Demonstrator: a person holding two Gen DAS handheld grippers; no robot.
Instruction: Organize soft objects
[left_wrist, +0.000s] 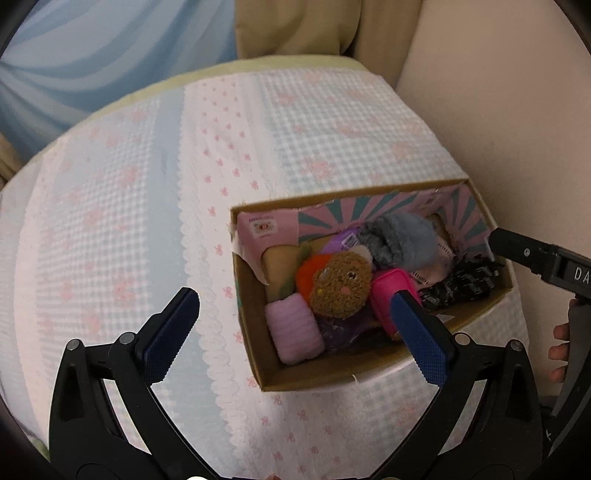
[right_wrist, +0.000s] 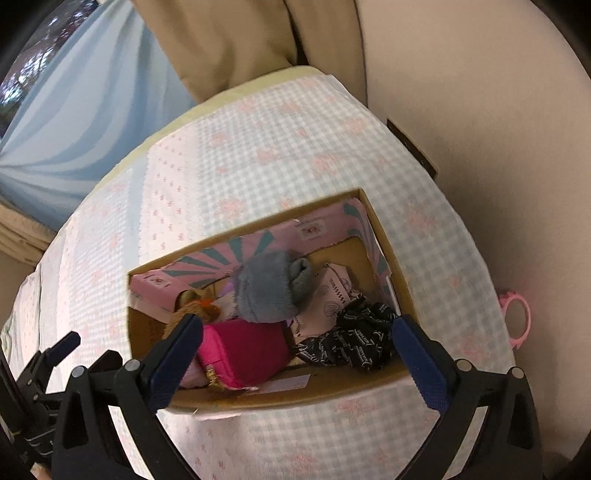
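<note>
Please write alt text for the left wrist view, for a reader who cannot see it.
An open brown cardboard box packed with soft items sits on a pink-and-blue checked bedspread: a brown fuzzy plush face, a rolled lilac cloth and grey-blue fluffy socks. The left gripper hovers over it, open and empty.

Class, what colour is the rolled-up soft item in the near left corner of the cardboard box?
Pale lilac-pink. The rolled item shows best in the left wrist view.
</note>
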